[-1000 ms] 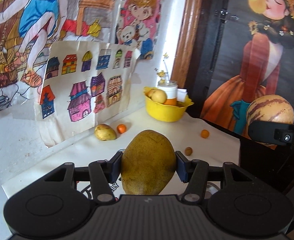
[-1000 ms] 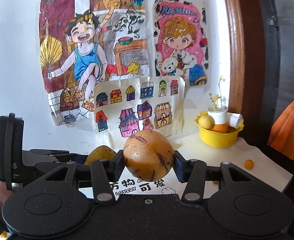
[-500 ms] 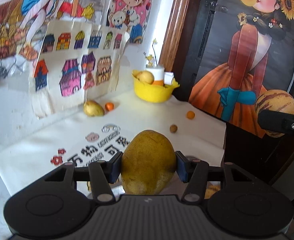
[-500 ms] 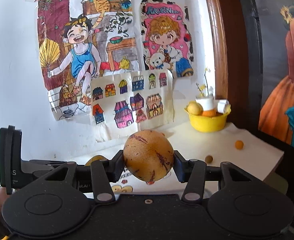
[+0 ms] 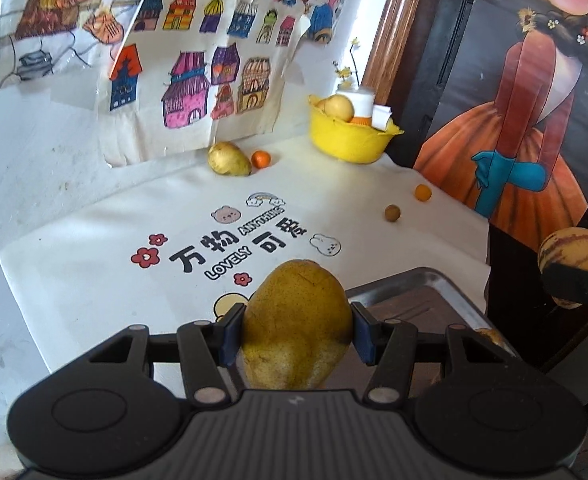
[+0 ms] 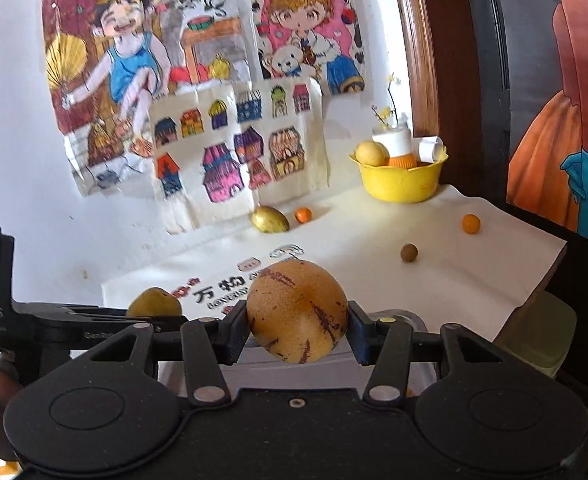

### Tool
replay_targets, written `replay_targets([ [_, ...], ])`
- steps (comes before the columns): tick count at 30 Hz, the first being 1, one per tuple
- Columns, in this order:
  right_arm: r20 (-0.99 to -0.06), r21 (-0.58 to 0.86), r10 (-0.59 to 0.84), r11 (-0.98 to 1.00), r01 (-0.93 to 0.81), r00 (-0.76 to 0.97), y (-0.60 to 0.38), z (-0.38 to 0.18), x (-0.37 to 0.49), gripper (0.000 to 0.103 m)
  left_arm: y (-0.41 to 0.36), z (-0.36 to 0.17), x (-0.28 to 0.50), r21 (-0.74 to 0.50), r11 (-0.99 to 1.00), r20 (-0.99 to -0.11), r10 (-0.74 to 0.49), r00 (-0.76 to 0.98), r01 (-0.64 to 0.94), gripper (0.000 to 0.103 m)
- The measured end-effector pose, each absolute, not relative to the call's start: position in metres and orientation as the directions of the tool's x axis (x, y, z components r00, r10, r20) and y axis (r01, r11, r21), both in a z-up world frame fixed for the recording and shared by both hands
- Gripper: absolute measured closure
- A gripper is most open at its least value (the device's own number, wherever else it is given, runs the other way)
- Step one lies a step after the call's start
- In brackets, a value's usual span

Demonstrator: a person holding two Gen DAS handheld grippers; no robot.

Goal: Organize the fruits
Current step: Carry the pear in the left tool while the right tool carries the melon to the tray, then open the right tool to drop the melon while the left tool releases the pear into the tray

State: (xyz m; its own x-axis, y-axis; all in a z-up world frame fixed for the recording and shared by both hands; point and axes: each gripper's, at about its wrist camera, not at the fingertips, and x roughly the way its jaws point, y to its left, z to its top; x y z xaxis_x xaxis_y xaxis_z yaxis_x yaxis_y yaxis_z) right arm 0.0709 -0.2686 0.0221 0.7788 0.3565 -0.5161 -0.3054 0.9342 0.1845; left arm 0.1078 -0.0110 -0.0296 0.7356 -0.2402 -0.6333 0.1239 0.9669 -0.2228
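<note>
Both loads now lower than a second ago, with the steel tray [image 5: 422, 280] newly in view at the near edge of the white cloth [image 5: 94, 264]. Left gripper [image 5: 297, 332] clamped on the yellow mango [image 5: 298, 320], right gripper [image 6: 297, 332] clamped on the purple-streaked melon [image 6: 297, 308], each poised just above the tray. Probably the set-down stage, with a pear [image 5: 228, 159] and small fruits [image 5: 423, 192] left by the far yellow bowl [image 5: 350, 140].

Two grippers, left [image 5: 297, 334] and right [image 6: 298, 330], two pears [image 5: 298, 324] [image 5: 229, 159], one striped melon [image 6: 297, 310], two small oranges [image 5: 261, 159] [image 5: 423, 192], one brown nut-like ball [image 5: 392, 213], one yellow bowl [image 5: 346, 140], one metal tray [image 5: 434, 280].
</note>
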Motion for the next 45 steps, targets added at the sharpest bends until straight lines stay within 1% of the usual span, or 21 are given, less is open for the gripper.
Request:
replay_targets([
  [6,-0.553,0.189,0.339,0.941,-0.282,0.761,-0.276,0.002,0.1,0.051,-0.033,-0.048,0.123,-0.231,0.956,-0.664,-0.29,0.689,0.18,0.044],
  [13,-0.621,0.174,0.322,0.945,-0.276,0.715,-0.279,-0.03,0.139,0.051,-0.067,-0.072,0.141,-0.233,0.944,-0.701,-0.33,0.632,0.235,0.044],
  [24,-0.708,0.148,0.299,0.949,-0.279,0.64,-0.272,-0.078,0.18,0.051,-0.084,-0.091,0.147,-0.207,0.944,-0.737,-0.323,0.593,0.257,0.044],
  [32,-0.728,0.119,0.282,0.949,-0.29,0.625,-0.264,-0.09,0.186,0.051,-0.086,-0.092,0.145,-0.189,0.947,-0.739,-0.311,0.597,0.258,0.044],
  [45,-0.74,0.152,0.292,0.95,-0.273,0.606,-0.266,-0.095,0.186,0.05,-0.087,-0.092,0.145,-0.183,0.948,-0.744,-0.306,0.594,0.259,0.043],
])
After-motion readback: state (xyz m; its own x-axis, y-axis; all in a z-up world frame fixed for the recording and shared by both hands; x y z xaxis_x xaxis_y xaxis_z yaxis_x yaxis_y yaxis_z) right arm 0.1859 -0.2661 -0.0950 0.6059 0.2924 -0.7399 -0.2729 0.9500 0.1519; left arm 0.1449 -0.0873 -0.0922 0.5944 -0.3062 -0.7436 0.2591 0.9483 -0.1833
